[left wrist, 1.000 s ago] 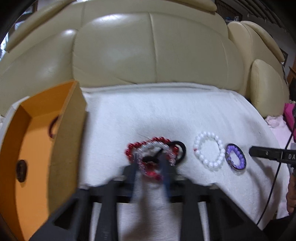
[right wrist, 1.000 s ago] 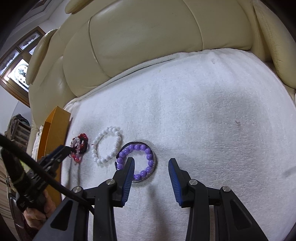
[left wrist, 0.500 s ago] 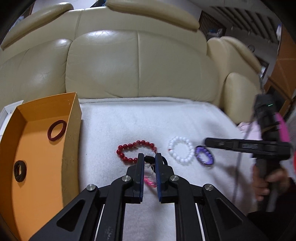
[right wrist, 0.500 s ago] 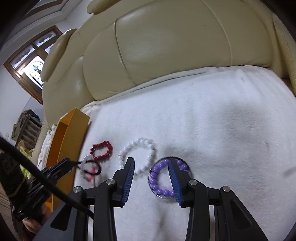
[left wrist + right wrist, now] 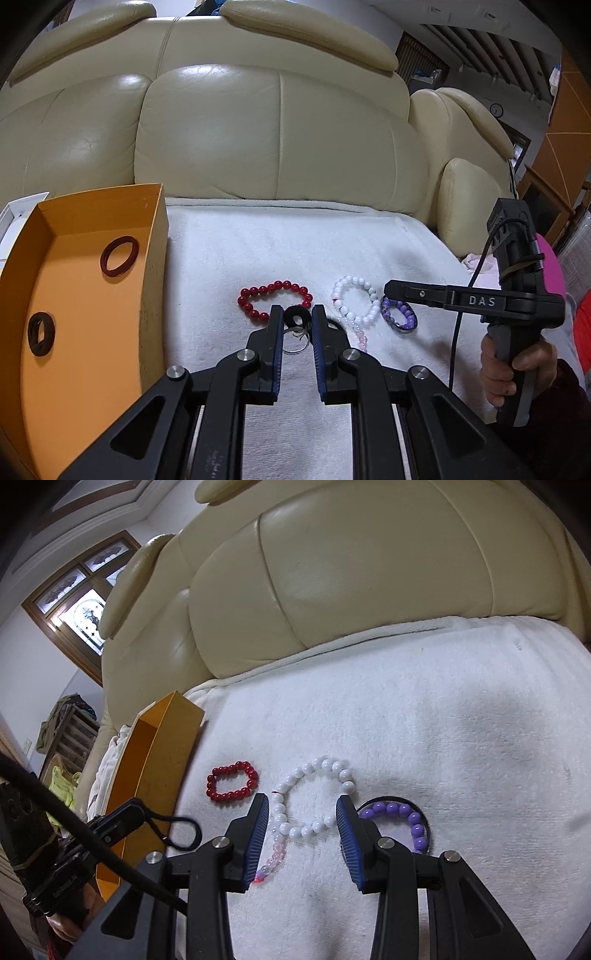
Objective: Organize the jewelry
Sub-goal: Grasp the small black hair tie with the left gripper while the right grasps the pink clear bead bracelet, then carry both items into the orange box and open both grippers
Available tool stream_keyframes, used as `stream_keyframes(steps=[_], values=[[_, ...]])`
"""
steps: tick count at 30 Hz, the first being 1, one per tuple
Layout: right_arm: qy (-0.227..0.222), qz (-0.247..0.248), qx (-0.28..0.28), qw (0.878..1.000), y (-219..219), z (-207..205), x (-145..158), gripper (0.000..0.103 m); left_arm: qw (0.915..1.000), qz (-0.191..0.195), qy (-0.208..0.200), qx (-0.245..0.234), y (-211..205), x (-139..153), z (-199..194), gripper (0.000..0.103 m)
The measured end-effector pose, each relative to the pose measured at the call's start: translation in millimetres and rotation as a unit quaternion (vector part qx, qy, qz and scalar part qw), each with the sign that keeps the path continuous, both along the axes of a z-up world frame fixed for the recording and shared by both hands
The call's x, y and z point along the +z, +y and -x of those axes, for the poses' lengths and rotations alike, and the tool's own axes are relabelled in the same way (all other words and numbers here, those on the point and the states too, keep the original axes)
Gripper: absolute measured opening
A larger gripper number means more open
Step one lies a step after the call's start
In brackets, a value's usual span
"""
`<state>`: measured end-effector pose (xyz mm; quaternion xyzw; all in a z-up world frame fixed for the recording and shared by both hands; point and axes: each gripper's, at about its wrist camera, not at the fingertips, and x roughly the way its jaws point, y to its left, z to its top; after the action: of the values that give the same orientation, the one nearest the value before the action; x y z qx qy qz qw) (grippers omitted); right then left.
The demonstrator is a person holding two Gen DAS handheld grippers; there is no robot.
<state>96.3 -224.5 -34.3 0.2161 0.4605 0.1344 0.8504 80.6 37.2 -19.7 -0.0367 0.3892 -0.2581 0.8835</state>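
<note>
The thin black cord loop [image 5: 290, 314] I am sorting is pinched at the tip of my left gripper [image 5: 297, 309]. Its jaws are narrow and easing open slightly with the loop between them. In the right wrist view the loop hangs off that tip, above the white terry towel [image 5: 295, 243].

Just beyond the loop a red round-bead bracelet [image 5: 275, 286] lies flat. To its right lies a white pearl-bead bracelet [image 5: 354, 281], then a purple bead bracelet [image 5: 402, 310]. A short strand of clear pink beads [image 5: 275, 849] trails near the white one.

My right gripper [image 5: 303, 801] hovers over the white bracelet, jaws half apart and gripping nothing; a hand [image 5: 517, 369] grips its handle.

At far left stands an open orange cardboard box [image 5: 155, 258]. It holds a dark red ring [image 5: 119, 256] and a black ring [image 5: 40, 334]. A cream leather sofa [image 5: 258, 129] backs it all.
</note>
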Motion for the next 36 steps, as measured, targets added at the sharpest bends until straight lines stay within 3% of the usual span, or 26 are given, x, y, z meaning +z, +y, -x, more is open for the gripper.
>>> stream_keyframes(steps=[5,9,14,18,20,29,36], values=[[0.035,-0.005,0.057,0.998,24.0,1.6,-8.1,0.037,0.9999,-0.007,0.005,0.011,2.6,-1.2,-1.6,0.014],[0.077,0.034,0.064,0.994,48.1,2.9,-25.8,0.037,0.9998,-0.005,-0.001,0.019,5.9,2.1,-1.1,0.014],[0.055,0.083,0.036,0.994,65.0,3.8,-24.6,0.037,0.9996,-0.004,-0.012,0.024,8.1,8.8,3.2,0.014],[0.029,0.143,0.036,0.989,80.1,4.8,-24.0,0.012,0.9994,-0.005,-0.015,0.03,12.8,11.0,3.7,0.014],[0.017,0.152,0.038,0.988,80.3,6.7,-23.4,0.009,0.9993,-0.003,-0.015,0.033,16.1,11.9,3.7,0.014],[-0.054,0.1,0.038,0.993,64.7,24.9,5.6,0.008,0.9969,0.022,-0.03,0.07,38.7,28.3,8.6,0.014],[-0.111,0.056,0.034,0.992,71.4,35.5,29.9,0.008,0.9897,0.051,-0.057,0.121,81.4,46.8,15.6,0.014]])
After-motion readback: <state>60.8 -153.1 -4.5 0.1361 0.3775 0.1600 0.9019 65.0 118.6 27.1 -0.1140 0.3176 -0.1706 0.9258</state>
